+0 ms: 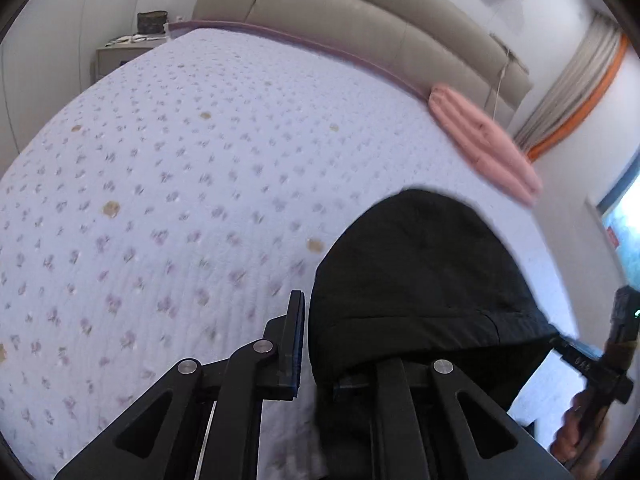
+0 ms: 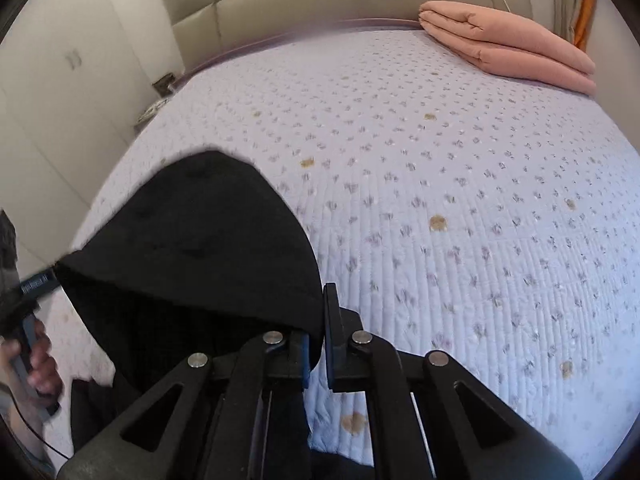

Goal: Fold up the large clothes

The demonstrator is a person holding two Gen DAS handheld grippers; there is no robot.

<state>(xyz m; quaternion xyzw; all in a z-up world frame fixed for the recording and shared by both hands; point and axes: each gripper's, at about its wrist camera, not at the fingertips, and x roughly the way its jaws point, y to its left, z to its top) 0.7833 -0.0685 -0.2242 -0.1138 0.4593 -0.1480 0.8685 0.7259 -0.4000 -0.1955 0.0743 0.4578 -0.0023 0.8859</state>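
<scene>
A large black garment (image 1: 420,280) hangs above a bed, stretched between both grippers; it also shows in the right wrist view (image 2: 200,248). My left gripper (image 1: 312,344) is shut on one edge of it; the cloth drapes over and hides the right finger. My right gripper (image 2: 318,340) is shut on the other edge, with the cloth covering its left finger. In the left wrist view the right gripper (image 1: 576,354) shows at the far right, held by a hand. In the right wrist view the left gripper (image 2: 38,280) shows at the far left.
The bed has a white quilted cover with small flowers (image 1: 180,200), also in the right wrist view (image 2: 460,200). A folded pink blanket (image 2: 508,44) lies by the padded headboard (image 1: 360,16). A nightstand (image 1: 120,54) stands at the bed's far corner. Curtains (image 1: 580,84) hang at right.
</scene>
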